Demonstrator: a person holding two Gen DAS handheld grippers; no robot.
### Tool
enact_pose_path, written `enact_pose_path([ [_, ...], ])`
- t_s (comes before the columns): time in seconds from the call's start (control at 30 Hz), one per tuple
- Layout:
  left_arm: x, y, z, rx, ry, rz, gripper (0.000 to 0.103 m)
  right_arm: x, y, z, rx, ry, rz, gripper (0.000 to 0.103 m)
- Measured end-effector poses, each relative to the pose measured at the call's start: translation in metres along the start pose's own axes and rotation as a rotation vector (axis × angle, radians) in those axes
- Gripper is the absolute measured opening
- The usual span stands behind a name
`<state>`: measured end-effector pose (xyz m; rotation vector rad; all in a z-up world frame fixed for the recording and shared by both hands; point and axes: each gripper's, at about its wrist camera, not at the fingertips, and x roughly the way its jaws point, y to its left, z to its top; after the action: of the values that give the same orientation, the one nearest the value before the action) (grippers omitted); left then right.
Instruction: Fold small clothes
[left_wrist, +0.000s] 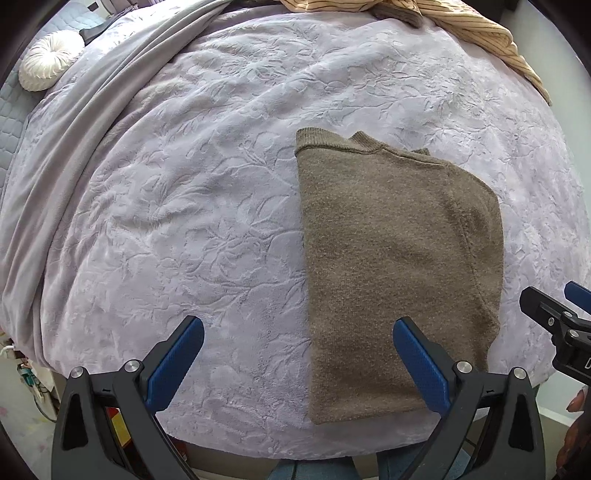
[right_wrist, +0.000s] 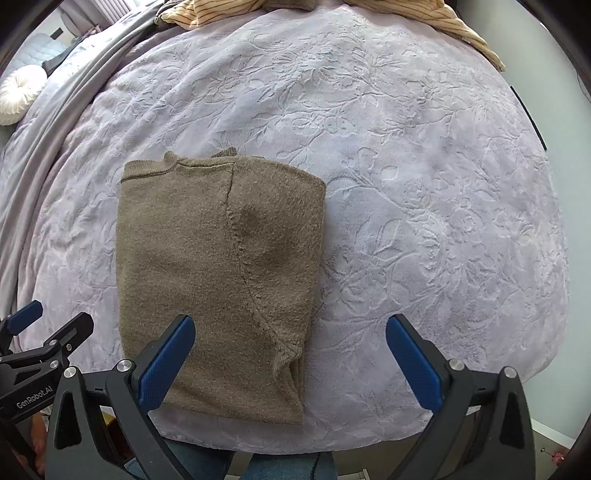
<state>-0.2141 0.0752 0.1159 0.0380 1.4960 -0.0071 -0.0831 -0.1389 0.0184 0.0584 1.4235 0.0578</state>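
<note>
Brown knit sweater (right_wrist: 218, 280) on the lilac blanket (right_wrist: 424, 184) looks soft, light and floppy, best pinched at its near hem corners by the left gripper (left_wrist: 299, 350) and right gripper (right_wrist: 291, 347), both wide apart and empty.

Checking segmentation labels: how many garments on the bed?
2 visible. Brown knit sweater folded, near edge of the bed; striped tan garment bunched at far edge, partly cut off, so more may be hidden.

Your right gripper (right_wrist: 290, 350) hangs with jaws spread wide above a folded taupe knit sweater (right_wrist: 218, 266) lying flat on the embossed lilac plush blanket (right_wrist: 424, 184); your left gripper (right_wrist: 40, 328) shows at nine o'clock.
</note>
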Motion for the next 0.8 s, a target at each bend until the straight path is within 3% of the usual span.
enact_pose_path([
  [0.8, 0.0018, 0.0015, 0.0018, -0.007, 0.004, 0.011, 0.103, 0.0018, 0.0009, 0.0046, -0.008, 0.01, -0.003, 0.103],
])
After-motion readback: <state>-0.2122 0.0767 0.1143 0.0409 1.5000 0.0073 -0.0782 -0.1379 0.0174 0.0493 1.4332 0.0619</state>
